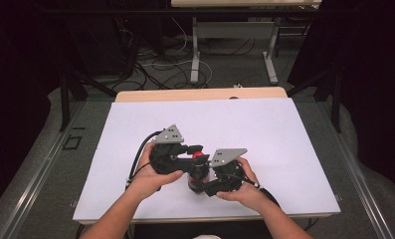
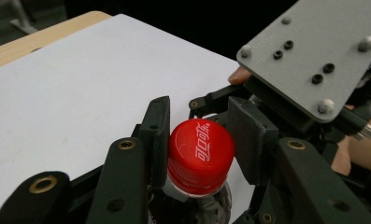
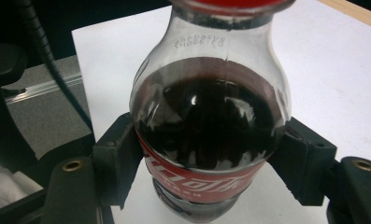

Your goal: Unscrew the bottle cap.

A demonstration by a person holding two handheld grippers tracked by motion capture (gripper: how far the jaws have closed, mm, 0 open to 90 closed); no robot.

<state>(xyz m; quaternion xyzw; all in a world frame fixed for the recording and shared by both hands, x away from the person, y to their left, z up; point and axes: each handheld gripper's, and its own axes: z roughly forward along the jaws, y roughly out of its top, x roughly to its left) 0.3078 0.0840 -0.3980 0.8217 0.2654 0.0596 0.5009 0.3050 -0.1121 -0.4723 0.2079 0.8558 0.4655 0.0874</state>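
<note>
Small clear cola bottle [image 3: 210,126], dark liquid to the shoulder, red label band, red cap [image 2: 200,154] with white script. Stands upright on the white worktop [image 1: 264,129], near the front edge, about mid-width. Right tool [image 3: 210,163] clamped on the bottle body at the label. Left tool [image 2: 204,140] straddles the cap, both pads closed against its sides.

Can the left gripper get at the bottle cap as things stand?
Likely yes: the left gripper already has its jaws on either side of the red cap, nothing between, while the right gripper clamps the bottle.
</note>
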